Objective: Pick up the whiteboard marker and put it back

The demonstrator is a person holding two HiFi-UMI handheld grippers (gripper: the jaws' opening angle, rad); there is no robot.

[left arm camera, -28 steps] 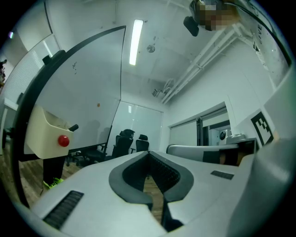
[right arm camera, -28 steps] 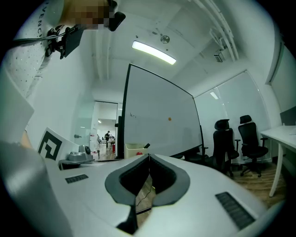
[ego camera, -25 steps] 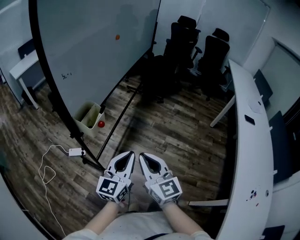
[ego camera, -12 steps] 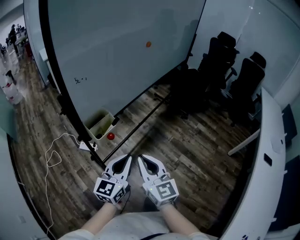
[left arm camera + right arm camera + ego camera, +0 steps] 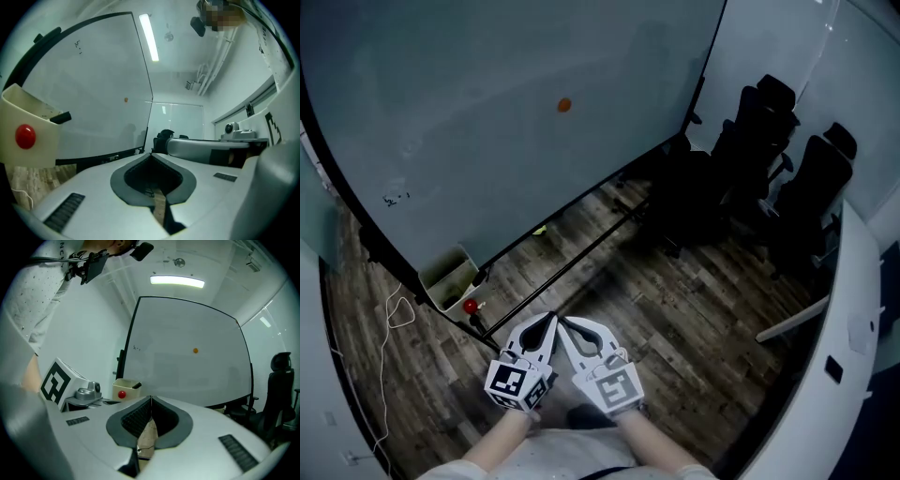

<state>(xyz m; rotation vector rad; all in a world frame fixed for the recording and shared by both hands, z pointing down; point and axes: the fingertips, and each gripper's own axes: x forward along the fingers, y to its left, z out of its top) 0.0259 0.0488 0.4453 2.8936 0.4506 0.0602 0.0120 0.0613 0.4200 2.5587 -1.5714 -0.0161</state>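
A cream box (image 5: 448, 278) hangs at the foot of the big whiteboard (image 5: 487, 112), with a red round knob (image 5: 470, 306) on its front. A black marker (image 5: 60, 117) pokes out of the box's top; it also shows in the right gripper view as the marker (image 5: 136, 385) above the red knob (image 5: 122, 394). My left gripper (image 5: 546, 319) and right gripper (image 5: 565, 322) are held side by side above the wood floor, short of the board's stand. Both point level at the board. The left gripper (image 5: 151, 153) is shut and empty, and so is the right gripper (image 5: 151, 398).
An orange magnet (image 5: 564, 105) sticks on the whiteboard. Black office chairs (image 5: 769, 141) are grouped at the right back, beside a white table (image 5: 862, 319). A white cable (image 5: 389, 314) lies on the floor at the left. The board's black floor bar (image 5: 572, 267) runs across ahead of me.
The view has swung towards the whiteboard, which now fills the upper picture. Both grippers moved together across the floor, still shut and side by side. The cream box shifted left in the view.
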